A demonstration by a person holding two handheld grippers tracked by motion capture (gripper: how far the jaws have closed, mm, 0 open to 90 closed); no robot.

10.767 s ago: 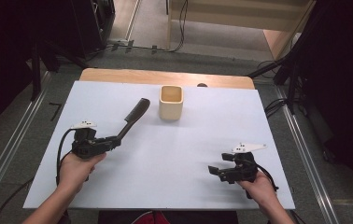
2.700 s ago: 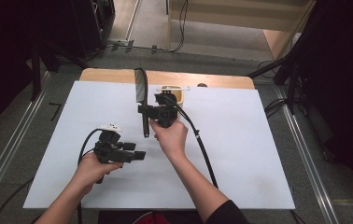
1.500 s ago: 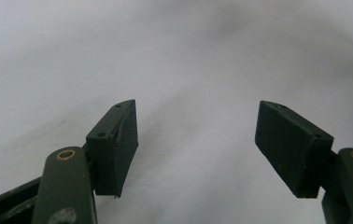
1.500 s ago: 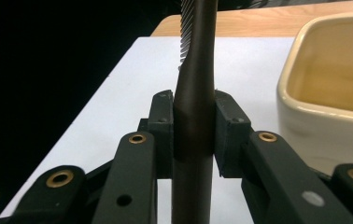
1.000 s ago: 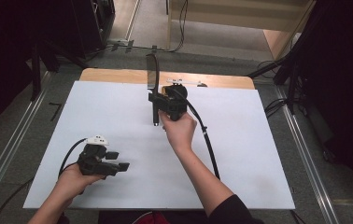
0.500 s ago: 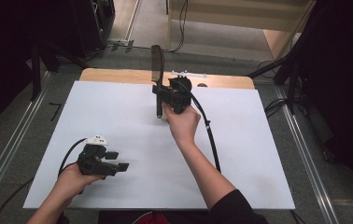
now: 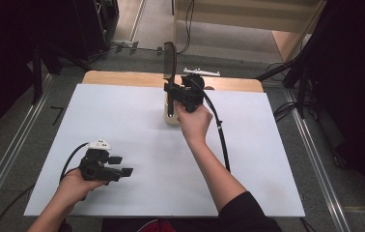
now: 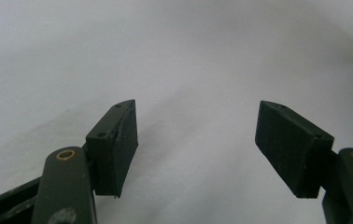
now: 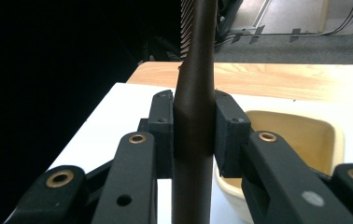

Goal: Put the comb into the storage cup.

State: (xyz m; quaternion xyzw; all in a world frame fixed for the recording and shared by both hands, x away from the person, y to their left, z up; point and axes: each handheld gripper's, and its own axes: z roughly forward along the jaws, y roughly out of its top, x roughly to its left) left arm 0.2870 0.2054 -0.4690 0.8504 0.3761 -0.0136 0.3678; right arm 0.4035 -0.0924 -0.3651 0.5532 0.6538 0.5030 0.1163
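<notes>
since a moment back the right gripper (image 7: 171, 94) has carried the dark spatula (image 7: 170, 72) further toward the far side of the table and a touch higher, and it now hangs right by the cream cup (image 7: 172, 117); the left gripper (image 7: 121, 166) has kept its spot near the front left of the white table (image 7: 267, 145); look at the right gripper view now: the spatula's handle (image 9: 193, 135) sits square between the two black pads (image 9: 228, 133), clamped from both sides, so those jaws are closed firmly on it; the handle runs on below the pads and out of the bottom of that view, while the cup's open mouth (image 9: 286, 135) shows just beside and below the right-hand pad; in the high view the spatula stands nearly upright, long axis vertical, broad blade end pointing up above the gripper and its lower end down at the cup's near rim; whether it touches the cup i cannot tell; over on the left, the pads (image 8: 116, 144) stand wide apart, nothing between them, just bare white table beneath.
</notes>
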